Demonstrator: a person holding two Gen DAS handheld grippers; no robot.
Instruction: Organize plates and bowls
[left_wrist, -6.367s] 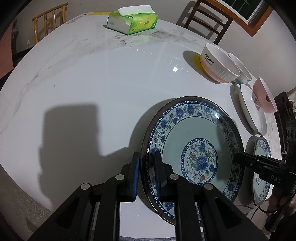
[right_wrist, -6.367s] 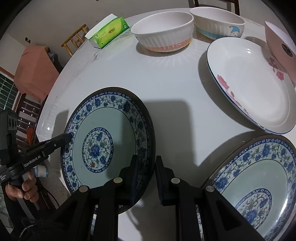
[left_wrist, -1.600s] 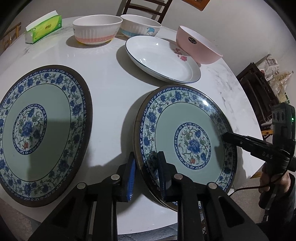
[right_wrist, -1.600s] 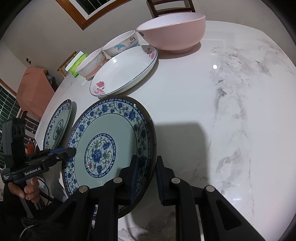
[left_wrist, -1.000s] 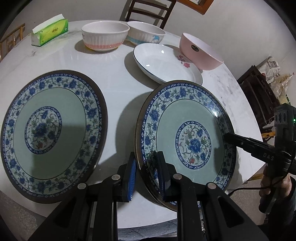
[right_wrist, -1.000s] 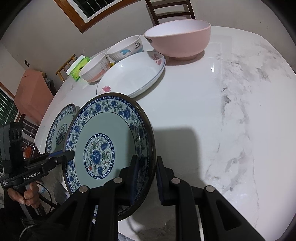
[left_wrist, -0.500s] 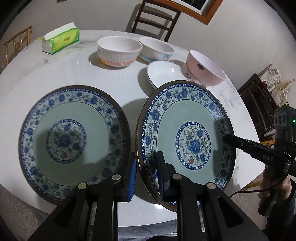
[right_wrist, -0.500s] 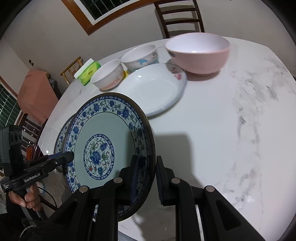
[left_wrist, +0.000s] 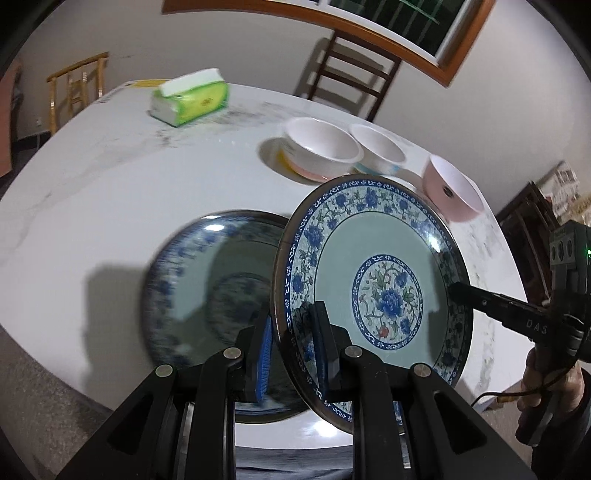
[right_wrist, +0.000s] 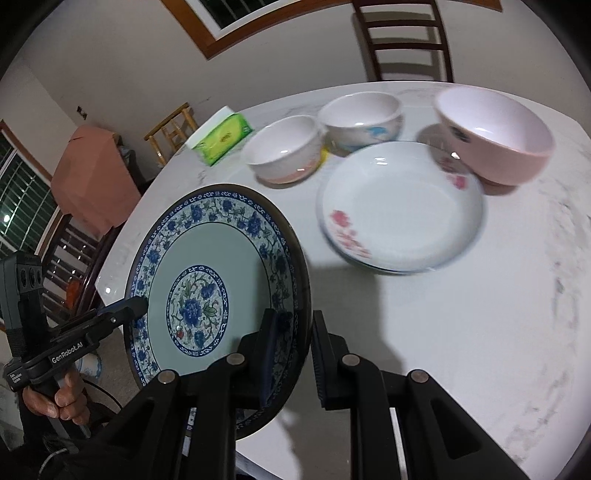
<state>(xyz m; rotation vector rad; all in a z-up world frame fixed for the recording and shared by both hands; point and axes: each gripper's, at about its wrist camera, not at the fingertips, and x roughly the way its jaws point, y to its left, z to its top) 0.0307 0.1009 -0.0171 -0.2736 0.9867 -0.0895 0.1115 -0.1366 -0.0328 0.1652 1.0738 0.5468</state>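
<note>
While lifted clear of the marble table (left_wrist: 110, 192), held at centre right of the left wrist view: blue floral plate (left_wrist: 373, 288), tilted toward the lens. Clamped on its near rim at bottom centre by the left gripper (left_wrist: 293, 347), one pad behind, one on the face. Pinched on the opposite rim at right by the right gripper (left_wrist: 458, 290), gripped in a hand (left_wrist: 546, 384) at the lower right edge. Lying flat on the table just left of and partly behind it, a matching second plate (left_wrist: 207, 280), blurred. Further back, toward upper centre and right: a white bowl (left_wrist: 321, 151), a second white bowl (left_wrist: 376, 147), a pink bowl (left_wrist: 454, 192); at upper left, a tissue pack (left_wrist: 190, 98).

In the right wrist view, same blue floral plate (right_wrist: 210, 280) at centre left, right gripper (right_wrist: 293, 350) closed on its rim at bottom centre, left gripper (right_wrist: 138, 304) biting the far rim at left. At centre right, a white shallow plate (right_wrist: 402, 206) with red flowers, beside the pink bowl (right_wrist: 495, 136).

Likely risks, judged from here: slipping from two thin rim grips if either hand twists or drifts apart; knocking the second plate's edge on lowering if brought down off-centre or too steeply tilted
</note>
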